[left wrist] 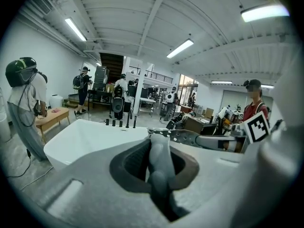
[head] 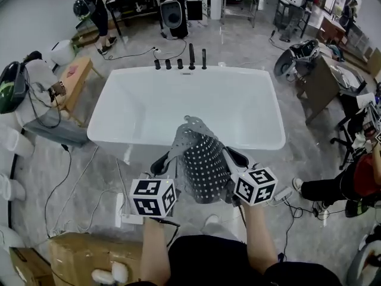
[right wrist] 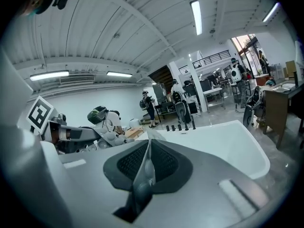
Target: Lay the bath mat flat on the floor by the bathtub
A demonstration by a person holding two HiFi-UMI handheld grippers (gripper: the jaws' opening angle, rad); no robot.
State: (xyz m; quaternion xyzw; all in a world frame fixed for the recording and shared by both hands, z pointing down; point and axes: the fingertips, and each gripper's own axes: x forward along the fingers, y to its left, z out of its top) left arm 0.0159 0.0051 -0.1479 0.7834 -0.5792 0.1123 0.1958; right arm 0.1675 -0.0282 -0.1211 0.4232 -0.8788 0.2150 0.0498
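Note:
The grey perforated bath mat (head: 199, 159) hangs bunched between my two grippers, in the air over the near rim of the white bathtub (head: 119, 79). My left gripper (head: 162, 161) is shut on the mat's left edge, and a fold of that edge (left wrist: 160, 163) runs between its jaws. My right gripper (head: 233, 157) is shut on the mat's right edge, seen as a thin strip (right wrist: 146, 167) pinched between its pads. The mat's top curls toward the tub. In the left gripper view the mat (left wrist: 190, 137) stretches right toward the other gripper's marker cube (left wrist: 258, 126).
Black faucets (head: 180, 62) stand on the tub's far rim. A cardboard box (head: 77, 255) and cables (head: 71, 183) lie on the floor at the near left. A wooden bench (head: 74, 82) stands to the left and a desk (head: 321, 85) to the right. People stand around.

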